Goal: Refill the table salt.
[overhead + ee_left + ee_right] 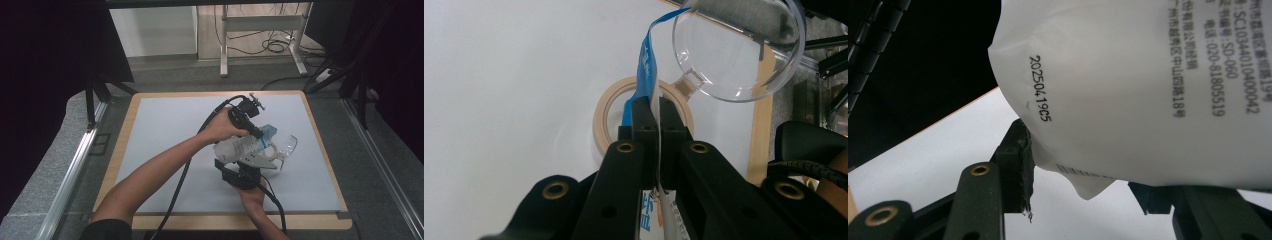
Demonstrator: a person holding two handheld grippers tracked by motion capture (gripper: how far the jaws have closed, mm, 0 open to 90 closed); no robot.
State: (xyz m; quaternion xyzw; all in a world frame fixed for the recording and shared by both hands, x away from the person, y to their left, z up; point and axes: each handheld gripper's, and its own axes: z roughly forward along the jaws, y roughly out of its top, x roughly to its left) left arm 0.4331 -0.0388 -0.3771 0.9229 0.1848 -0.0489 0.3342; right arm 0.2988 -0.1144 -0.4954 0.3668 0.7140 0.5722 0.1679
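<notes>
Item: white printed pouch (239, 147) with a blue top edge, held in the air above the table (165, 150), just over a tan tape ring (609, 117). Left hand-held gripper (652, 107): jaws pinched narrow on the pouch's blue edge. Right hand-held gripper (1083, 175): jaws spread wide under the pouch's lower corner, the left jaw touching it; whether they grip cannot be told. Clear plastic cup (739, 50): just beyond the tape ring, apparently lying on its side. Step, as judged: pouch lifted and steadied between both tools, perhaps for opening or pouring. Next move calls for a firm lower hold before any tilt toward the cup.
</notes>
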